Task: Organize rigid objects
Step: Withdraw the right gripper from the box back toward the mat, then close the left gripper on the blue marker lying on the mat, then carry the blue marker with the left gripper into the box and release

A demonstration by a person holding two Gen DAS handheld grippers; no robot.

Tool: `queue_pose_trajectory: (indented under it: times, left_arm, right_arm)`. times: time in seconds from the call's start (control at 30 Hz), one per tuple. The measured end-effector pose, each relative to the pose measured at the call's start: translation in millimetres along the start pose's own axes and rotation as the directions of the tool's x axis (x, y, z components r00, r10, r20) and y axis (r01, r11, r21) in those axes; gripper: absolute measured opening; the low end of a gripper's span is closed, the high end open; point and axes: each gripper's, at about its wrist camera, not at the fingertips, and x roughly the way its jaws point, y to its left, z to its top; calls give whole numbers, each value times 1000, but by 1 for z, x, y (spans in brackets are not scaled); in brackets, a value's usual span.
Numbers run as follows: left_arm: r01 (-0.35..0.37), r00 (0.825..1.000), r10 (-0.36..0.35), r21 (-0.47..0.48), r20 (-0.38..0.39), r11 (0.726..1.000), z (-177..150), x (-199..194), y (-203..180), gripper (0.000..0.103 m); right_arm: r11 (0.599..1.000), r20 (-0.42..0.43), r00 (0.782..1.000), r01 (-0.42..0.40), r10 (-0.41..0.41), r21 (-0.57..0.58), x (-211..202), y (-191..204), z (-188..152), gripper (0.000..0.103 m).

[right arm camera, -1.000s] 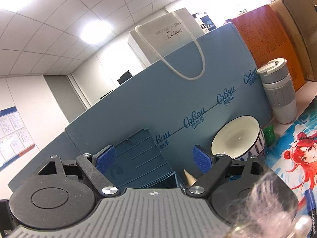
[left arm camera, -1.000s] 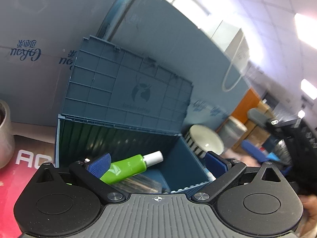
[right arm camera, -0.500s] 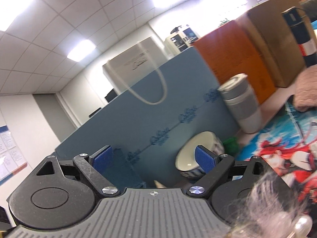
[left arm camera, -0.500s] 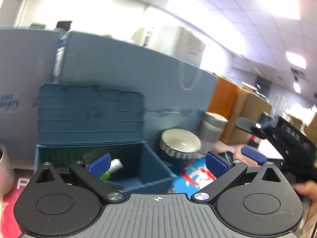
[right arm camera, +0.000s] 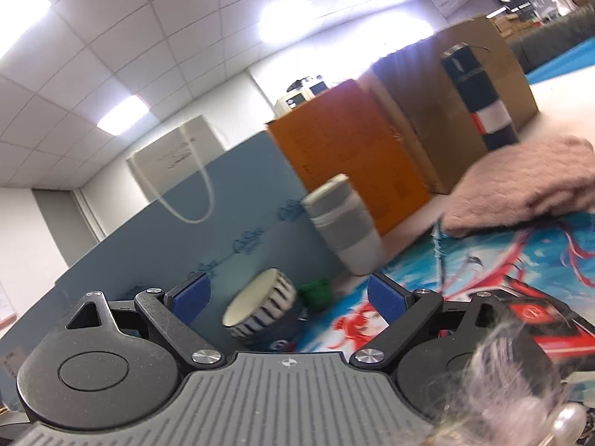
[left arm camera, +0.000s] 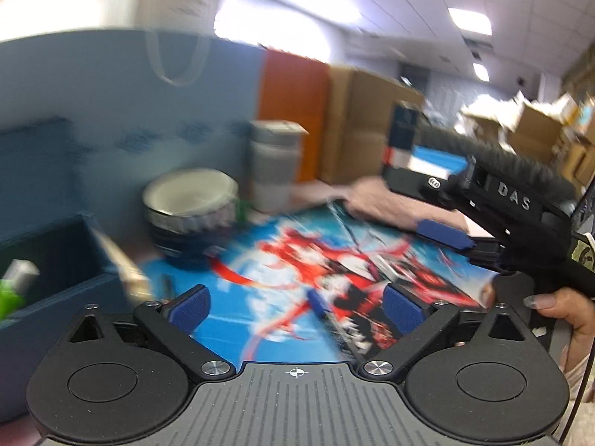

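Note:
My left gripper point(left arm camera: 295, 306) is open and empty above the colourful anime mat point(left arm camera: 260, 319). A blue pen point(left arm camera: 318, 303) lies on the mat between its fingers. The blue storage box point(left arm camera: 55, 297) is at the left edge with a green tube point(left arm camera: 11, 290) inside. My right gripper point(right arm camera: 288, 297) is open and empty, held above the mat point(right arm camera: 483, 256); it also shows in the left wrist view point(left arm camera: 483, 215). The left view is blurred.
A striped bowl point(left arm camera: 191, 204) point(right arm camera: 260, 303), a grey-white tumbler point(left arm camera: 275, 163) point(right arm camera: 344, 228), a green cap point(right arm camera: 316, 291), a pink cloth point(right arm camera: 520, 182), a dark bottle point(right arm camera: 479, 96) and a red-black box point(right arm camera: 535, 316) lie around the mat. Blue board and cartons stand behind.
Both grippers have swung to the right, away from the blue box and toward the mat. The box has slid to the left edge of the left view. Both stay open.

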Motion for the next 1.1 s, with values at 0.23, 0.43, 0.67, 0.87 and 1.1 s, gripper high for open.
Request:
queue_pose_trajectory:
  times: [0.23,0.43,0.67,0.87,1.1]
  left_arm:
    - [17,986,-2,92,-165,996,-12,75,-28,60]
    - [5,975,2,31,-221,1000,-10,103,-26,53]
    - [5,978,-1,18,-209,1000,-13,97,-18,21]
    - [40,976,-39,2,-217,999,-14,89,-13,11]
    - [54,992,-51,30,-118,998,-11,46,-13,11]
  right_arm:
    - [988,-10,1000,-21,23,153,5,-43,-14,92]
    - [982,-29,999,-31,37,189,7,-50,-16,92]
    - [985,-50,998,-28,37,171,9,-46,-18,92]
    - [989,-68,998,-7,17,149,13,-43,-21,92]
    - [994,-91,996,13,-3,105,19,-35,-25,92]
